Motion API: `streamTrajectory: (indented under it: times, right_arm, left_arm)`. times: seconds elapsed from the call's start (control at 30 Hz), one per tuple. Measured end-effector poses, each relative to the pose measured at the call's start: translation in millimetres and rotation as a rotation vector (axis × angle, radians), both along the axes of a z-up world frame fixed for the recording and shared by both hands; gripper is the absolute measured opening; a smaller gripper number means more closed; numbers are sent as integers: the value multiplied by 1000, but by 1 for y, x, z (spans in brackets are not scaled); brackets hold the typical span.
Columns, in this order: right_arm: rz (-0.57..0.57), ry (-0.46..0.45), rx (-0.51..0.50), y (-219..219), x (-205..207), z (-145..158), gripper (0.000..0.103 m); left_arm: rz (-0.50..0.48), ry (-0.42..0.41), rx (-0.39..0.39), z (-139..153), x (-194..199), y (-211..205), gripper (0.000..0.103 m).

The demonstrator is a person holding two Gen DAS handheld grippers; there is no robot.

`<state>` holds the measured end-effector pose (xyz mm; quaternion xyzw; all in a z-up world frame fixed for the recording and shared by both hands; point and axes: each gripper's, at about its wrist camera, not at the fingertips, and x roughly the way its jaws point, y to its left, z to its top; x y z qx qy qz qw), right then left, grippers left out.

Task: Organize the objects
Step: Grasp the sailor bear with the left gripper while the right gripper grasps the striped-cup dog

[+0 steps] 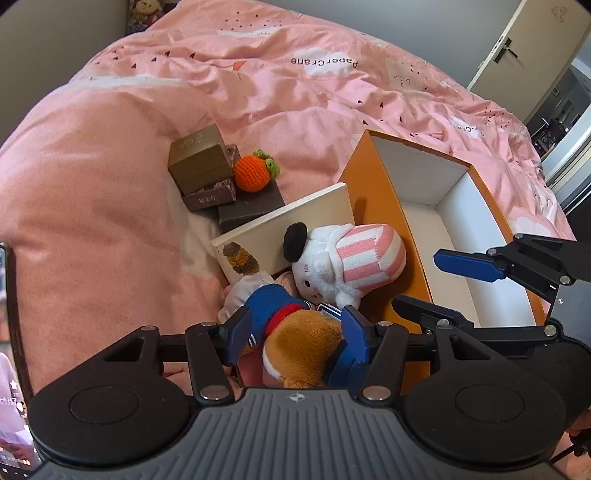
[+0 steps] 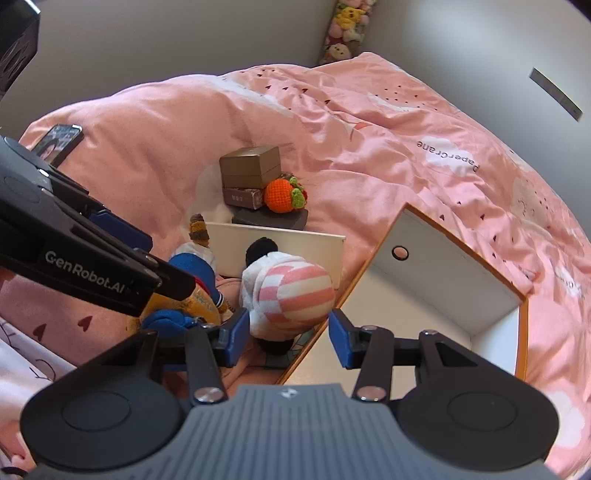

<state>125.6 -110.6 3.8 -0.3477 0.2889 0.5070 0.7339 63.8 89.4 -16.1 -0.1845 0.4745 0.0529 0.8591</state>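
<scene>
My left gripper [image 1: 295, 336] has its blue pads around a brown plush bear [image 1: 303, 354] in a blue and red outfit, closed on it. My right gripper [image 2: 288, 332] is open, its pads on either side of a white plush doll [image 2: 291, 291] with a pink-striped hat; the doll also shows in the left wrist view [image 1: 347, 258]. An open orange box [image 1: 384, 206] with a white inside lies to the right on the bed, and shows in the right wrist view [image 2: 454, 280]. Its white lid [image 1: 288, 225] lies behind the toys.
A stack of brown boxes [image 1: 203, 162] with a crocheted orange [image 1: 253, 173] sits on the pink duvet [image 1: 110, 184]. A phone [image 2: 59, 144] lies at the far left. Stuffed toys [image 2: 347, 29] sit in the corner. A door [image 1: 524, 48] stands at right.
</scene>
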Motion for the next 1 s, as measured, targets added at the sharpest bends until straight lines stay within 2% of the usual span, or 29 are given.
streamTrajectory:
  times: [0.1, 0.2, 0.27, 0.33, 0.53, 0.67, 0.8, 1.0]
  right_arm:
    - [30, -13, -17, 6, 7, 3, 49]
    - [66, -33, -32, 9, 12, 7, 55]
    - [88, -18, -58, 12, 18, 11, 62]
    - [100, 5, -75, 16, 24, 16, 63]
    - [165, 20, -106, 30, 33, 23, 63]
    - [221, 62, -157, 46, 38, 16, 52]
    - [269, 87, -221, 63, 41, 7, 50]
    - [318, 87, -339, 88, 49, -6, 51]
  left_arm:
    - [-6, 10, 16, -2, 4, -1, 65]
    - [-3, 10, 21, -2, 5, 2, 65]
    - [-1, 26, -1, -4, 6, 7, 65]
    - [-4, 47, -47, -6, 7, 12, 65]
    - [60, 120, -162, -14, 11, 22, 65]
    - [138, 157, -222, -21, 22, 30, 69]
    - [173, 209, -218, -27, 31, 33, 71]
    - [187, 268, -233, -41, 34, 39, 78]
